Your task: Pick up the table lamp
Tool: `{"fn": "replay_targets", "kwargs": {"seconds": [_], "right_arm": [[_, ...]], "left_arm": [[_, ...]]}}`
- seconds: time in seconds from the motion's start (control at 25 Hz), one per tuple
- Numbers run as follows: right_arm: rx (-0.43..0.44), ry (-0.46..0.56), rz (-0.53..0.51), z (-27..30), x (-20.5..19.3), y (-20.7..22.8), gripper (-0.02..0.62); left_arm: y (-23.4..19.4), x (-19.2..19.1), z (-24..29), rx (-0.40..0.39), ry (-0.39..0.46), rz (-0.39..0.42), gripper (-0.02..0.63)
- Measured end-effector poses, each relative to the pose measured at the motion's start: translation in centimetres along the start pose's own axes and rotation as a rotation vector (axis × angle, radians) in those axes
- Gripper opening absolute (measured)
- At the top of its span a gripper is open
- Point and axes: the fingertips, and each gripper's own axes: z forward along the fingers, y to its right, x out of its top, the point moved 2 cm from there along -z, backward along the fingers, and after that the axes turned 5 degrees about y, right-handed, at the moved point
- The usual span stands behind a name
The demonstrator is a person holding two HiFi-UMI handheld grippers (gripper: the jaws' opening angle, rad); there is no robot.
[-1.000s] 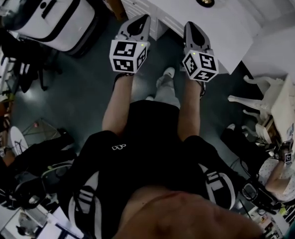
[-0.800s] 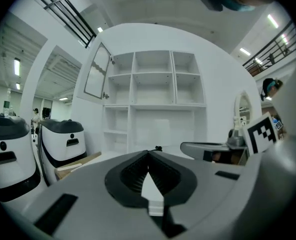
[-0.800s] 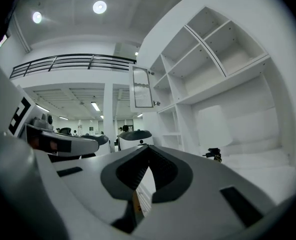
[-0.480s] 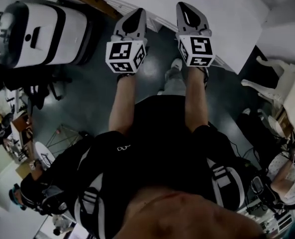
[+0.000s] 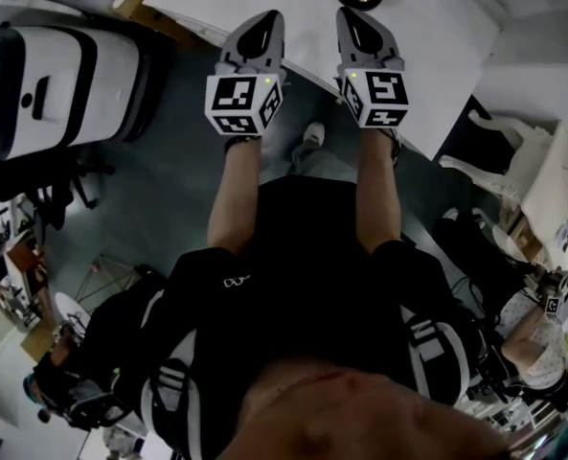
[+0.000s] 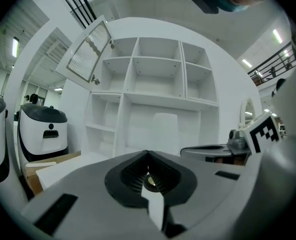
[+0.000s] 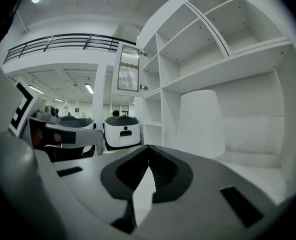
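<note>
Both grippers are empty and closed. The left gripper (image 6: 148,153) has its tips meeting with nothing pinched, and the right gripper (image 7: 148,146) is fully shut too. I hold them side by side, nearly level and aimed forward, which makes sense as an approach pose, since I'm short of the target and have nothing to clamp yet. The table lamp (image 7: 200,124) stands upright on the white table (image 5: 437,46), set back in the open bay under the shelf unit (image 7: 212,44), likely parked there to keep the front of the table free. From the head view only its dark ring with a brassy centre shows, just ahead of the right gripper's tips and apart from them. The plain white shade sits straight ahead of the right gripper and slightly right of centre for the left one. My judgement is that the jaws must open before either can take the stem or shade, and the smooth tapered shade looks like a poor grip. A small brassy disc shows through the left gripper's cutout, and I can't tell what it is. For writing, each marker cube (image 5: 243,103) has only black-and-white square codes, no words. The small logo on my black shirt (image 5: 231,281) is too small to read. The white rounded machine (image 5: 63,75) on the floor at left has dark panels and no legible brand. The lamp has no visible label.
</note>
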Motion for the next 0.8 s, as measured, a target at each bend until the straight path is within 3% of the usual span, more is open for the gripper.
{"fn": "replay_targets", "kwargs": {"seconds": [0.24, 0.6, 0.8], "right_arm": [[-0.028, -0.003, 0.096, -0.3, -0.9, 2.3, 0.018], [-0.082, -0.040, 0.152, -0.8, -3.6, 5.6, 0.018], [-0.115, 0.036, 0.158, -0.5, -1.9, 8.1, 0.020]], "left_arm": [[0.9, -0.8, 1.0, -0.027, -0.028, -0.003, 0.010], [2.3, -2.9, 4.1, -0.065, -0.103, 0.001, 0.010], [2.6, -3.6, 7.7, -0.128, -0.140, 0.022, 0.009]]}}
